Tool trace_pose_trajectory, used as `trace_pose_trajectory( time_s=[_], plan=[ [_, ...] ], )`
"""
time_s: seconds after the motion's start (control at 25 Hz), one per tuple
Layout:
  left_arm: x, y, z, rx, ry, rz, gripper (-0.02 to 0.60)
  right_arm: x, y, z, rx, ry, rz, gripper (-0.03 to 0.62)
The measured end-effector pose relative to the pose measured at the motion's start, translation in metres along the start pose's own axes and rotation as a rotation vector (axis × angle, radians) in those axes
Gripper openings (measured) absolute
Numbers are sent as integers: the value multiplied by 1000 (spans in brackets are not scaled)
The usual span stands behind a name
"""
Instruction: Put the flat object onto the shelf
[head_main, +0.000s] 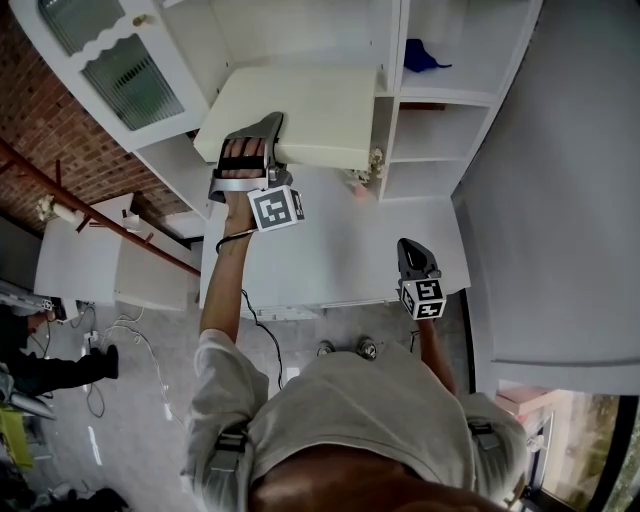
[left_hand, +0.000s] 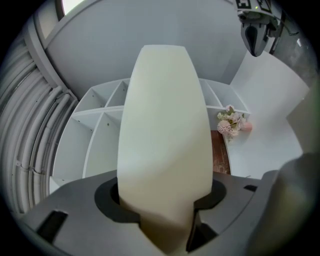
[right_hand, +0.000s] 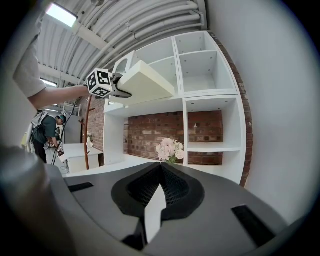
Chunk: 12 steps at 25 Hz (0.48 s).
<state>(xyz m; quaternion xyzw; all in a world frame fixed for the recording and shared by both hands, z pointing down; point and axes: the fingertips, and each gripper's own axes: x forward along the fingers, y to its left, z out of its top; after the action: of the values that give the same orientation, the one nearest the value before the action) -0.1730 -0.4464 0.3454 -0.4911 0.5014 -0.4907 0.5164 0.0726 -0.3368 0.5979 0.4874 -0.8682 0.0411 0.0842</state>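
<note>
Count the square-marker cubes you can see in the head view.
2. One on the left tongs, gripping the cream board near the shelf; one on the right tongs, lower, empty.

Lab-style mock room; white shelving; brick wall; exposed ceiling pipes.

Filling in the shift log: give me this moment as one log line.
left gripper: shut on cream board, held up before shelf unit | right gripper: shut, empty | placement: not yet done

Flat object partly hidden by tongs
</note>
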Motion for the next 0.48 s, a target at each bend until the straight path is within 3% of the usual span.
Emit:
trace_pose_trajectory(
  time_s=[0.48],
  plan=[
    [35,-4,-1,0,14,-18,276,-4,-10,-4,5,7,-16,29]
  ],
)
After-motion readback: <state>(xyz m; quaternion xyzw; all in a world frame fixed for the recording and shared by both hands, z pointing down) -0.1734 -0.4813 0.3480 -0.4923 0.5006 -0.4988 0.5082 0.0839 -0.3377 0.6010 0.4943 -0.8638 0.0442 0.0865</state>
